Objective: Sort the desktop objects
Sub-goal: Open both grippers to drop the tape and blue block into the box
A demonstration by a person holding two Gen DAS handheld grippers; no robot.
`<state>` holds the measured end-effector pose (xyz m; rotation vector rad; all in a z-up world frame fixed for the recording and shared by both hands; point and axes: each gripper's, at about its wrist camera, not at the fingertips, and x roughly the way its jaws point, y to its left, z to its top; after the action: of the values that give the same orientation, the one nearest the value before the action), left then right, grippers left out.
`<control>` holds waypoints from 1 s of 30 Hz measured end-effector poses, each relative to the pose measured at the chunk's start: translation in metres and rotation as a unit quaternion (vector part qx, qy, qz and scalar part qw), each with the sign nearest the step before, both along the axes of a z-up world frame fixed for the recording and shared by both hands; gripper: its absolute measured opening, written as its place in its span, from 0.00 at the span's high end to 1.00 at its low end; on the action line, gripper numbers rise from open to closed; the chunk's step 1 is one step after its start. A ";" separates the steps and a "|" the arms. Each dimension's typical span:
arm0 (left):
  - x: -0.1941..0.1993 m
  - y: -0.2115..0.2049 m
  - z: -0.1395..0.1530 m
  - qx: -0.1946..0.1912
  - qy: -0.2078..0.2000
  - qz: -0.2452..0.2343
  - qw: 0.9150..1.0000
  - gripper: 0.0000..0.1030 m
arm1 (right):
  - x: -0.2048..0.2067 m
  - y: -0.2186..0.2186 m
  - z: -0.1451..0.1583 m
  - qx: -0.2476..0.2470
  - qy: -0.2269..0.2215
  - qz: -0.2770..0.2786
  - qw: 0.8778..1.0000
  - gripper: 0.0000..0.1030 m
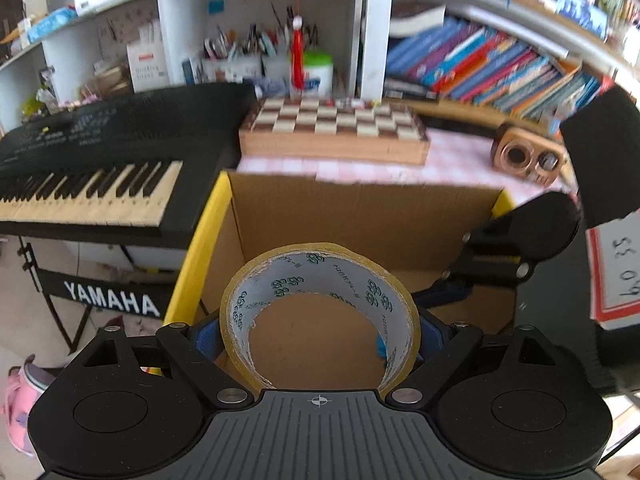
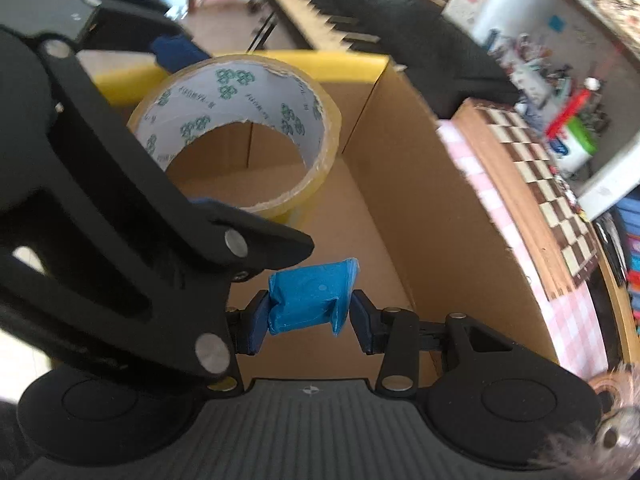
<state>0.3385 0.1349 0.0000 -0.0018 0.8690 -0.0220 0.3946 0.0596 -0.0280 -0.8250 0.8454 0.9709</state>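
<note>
A black Yamaha keyboard [image 1: 92, 160] stands on its frame at far left in the left wrist view, with a pink shoe [image 1: 20, 400] on the floor below it. Just right of it, an open cardboard box [image 1: 360, 216] with a yellow outer wall sits against a surface covered in pink checked cloth [image 1: 452, 156].

Over the box, the left gripper [image 1: 320, 332] holds a roll of clear-brown packing tape [image 1: 320, 280] upright on its edge, its blue fingers [image 1: 206, 334] spread wide and pressed against the roll's two outer sides. Behind the box, a wooden chessboard case [image 1: 336, 128] lies flat on the checked cloth. To its right stands a small wooden speaker [image 1: 528, 152]. Shelves crowded with leaning books [image 1: 500, 64] and a cubby of pens [image 1: 248, 44] fill the background.

In the right wrist view, the tape roll [image 2: 240, 136] hangs at upper left above the box floor [image 2: 328, 220], the left gripper's black linkage crossing the foreground. Lower and nearer the centre, the right gripper [image 2: 308, 312] pinches a small blue wrapped packet [image 2: 308, 300] between narrow-set fingers [image 2: 256, 322], also above the open box. The chessboard case [image 2: 540, 184] runs along the right edge, beside the checked cloth [image 2: 572, 320].
</note>
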 end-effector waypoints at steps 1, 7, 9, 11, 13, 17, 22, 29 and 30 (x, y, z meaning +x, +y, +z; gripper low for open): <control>0.003 0.000 -0.004 0.003 0.009 0.000 1.000 0.11 | 0.003 0.002 -0.003 -0.010 0.003 0.005 1.000 0.60; 0.012 -0.002 -0.015 0.024 0.037 -0.008 0.999 0.11 | 0.009 0.006 -0.015 -0.053 0.015 0.034 0.998 0.60; 0.014 -0.004 -0.017 0.030 0.042 -0.012 0.999 0.11 | 0.009 0.007 -0.019 -0.065 0.020 0.040 0.997 0.60; 0.016 -0.006 -0.018 0.036 0.044 -0.017 0.998 0.11 | 0.008 0.006 -0.022 -0.074 0.020 0.042 0.996 0.60; 0.018 -0.008 -0.019 0.041 0.045 -0.020 0.998 0.11 | 0.008 0.004 -0.024 -0.077 0.020 0.040 0.996 0.60; 0.021 -0.010 -0.020 0.048 0.047 -0.023 0.997 0.10 | 0.004 -0.001 -0.025 -0.074 0.014 0.041 0.996 0.58; 0.016 -0.009 -0.015 0.053 0.024 -0.019 0.998 0.08 | -0.003 -0.009 -0.020 -0.056 -0.003 0.037 0.998 0.31; -0.006 -0.009 0.013 0.048 -0.040 -0.022 0.998 0.07 | -0.016 -0.033 -0.004 -0.017 -0.028 0.009 0.999 0.27; -0.010 -0.009 0.018 0.047 -0.049 -0.021 0.997 0.07 | -0.020 -0.039 0.000 -0.009 -0.034 0.006 0.999 0.27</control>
<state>0.3285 0.1262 0.0180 0.1046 0.7717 -0.0208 0.3746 0.0210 -0.0284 -0.8741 0.7934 0.9417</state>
